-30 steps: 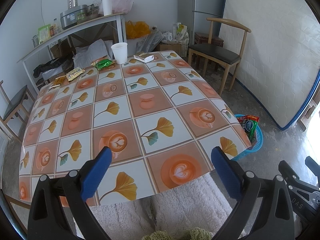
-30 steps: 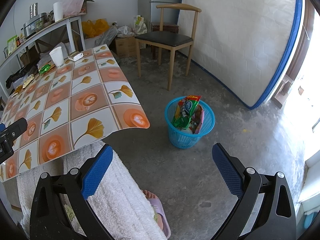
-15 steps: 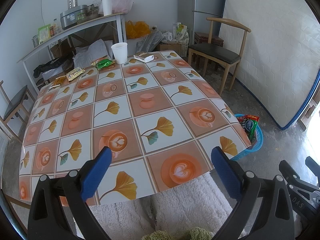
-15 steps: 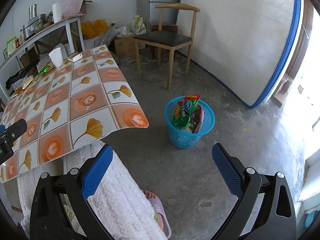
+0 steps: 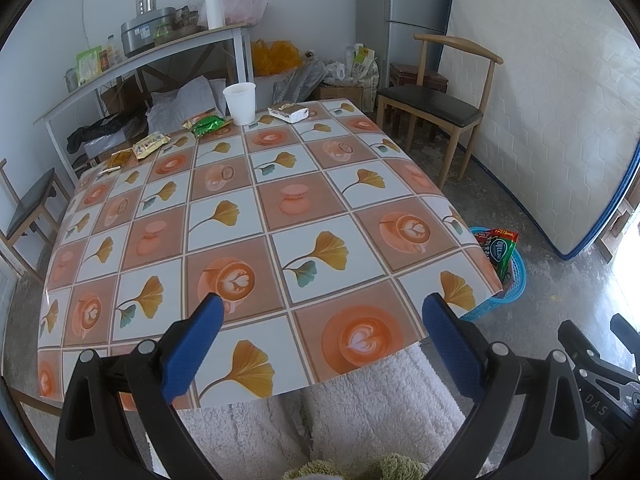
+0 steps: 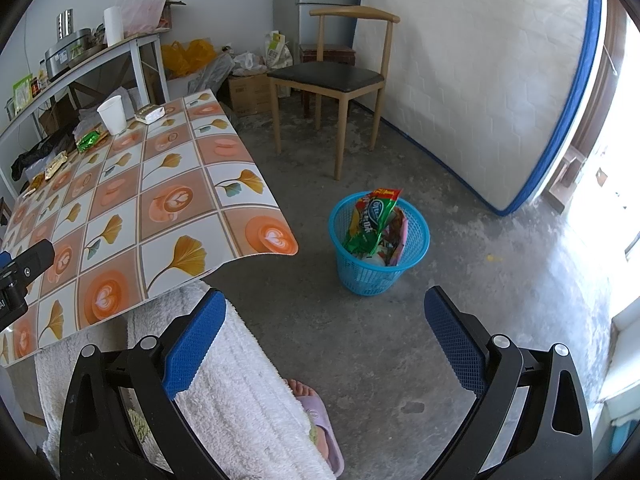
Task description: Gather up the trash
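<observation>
Blue plastic bin (image 6: pixel 378 254) on the floor at 3 o'clock of the table (image 5: pixel 304 216) already holds wrappers, while packets (image 5: pixel 208 125) and a cup (image 5: pixel 240 103) remain at the table's 12 o'clock edge; left gripper (image 5: pixel 320 346) and right gripper (image 6: pixel 326 344) fingers spread wide, empty.

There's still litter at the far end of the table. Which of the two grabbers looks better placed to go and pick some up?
Probably the left hand-held gripper. It is open, empty and faces down the table toward the green wrapper and paper cup. The right hand-held gripper, also open, faces the floor and the blue basket.
</observation>
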Motion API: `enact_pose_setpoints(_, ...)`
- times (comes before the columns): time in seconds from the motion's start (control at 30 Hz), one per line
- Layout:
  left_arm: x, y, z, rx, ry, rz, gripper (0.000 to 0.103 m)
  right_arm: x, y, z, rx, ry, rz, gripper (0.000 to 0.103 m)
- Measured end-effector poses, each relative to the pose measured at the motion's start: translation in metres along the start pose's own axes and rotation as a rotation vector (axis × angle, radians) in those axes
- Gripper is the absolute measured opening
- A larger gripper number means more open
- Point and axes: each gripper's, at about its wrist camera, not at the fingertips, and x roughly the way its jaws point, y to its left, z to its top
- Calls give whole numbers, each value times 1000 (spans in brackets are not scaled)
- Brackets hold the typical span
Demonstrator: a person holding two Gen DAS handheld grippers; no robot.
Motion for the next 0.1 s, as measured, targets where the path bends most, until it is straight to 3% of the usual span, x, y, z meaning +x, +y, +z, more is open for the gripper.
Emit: enact_pose_setpoints(0.1,-1,2,-3,-1,1,0,97,1,-2,0,0,1,0,95)
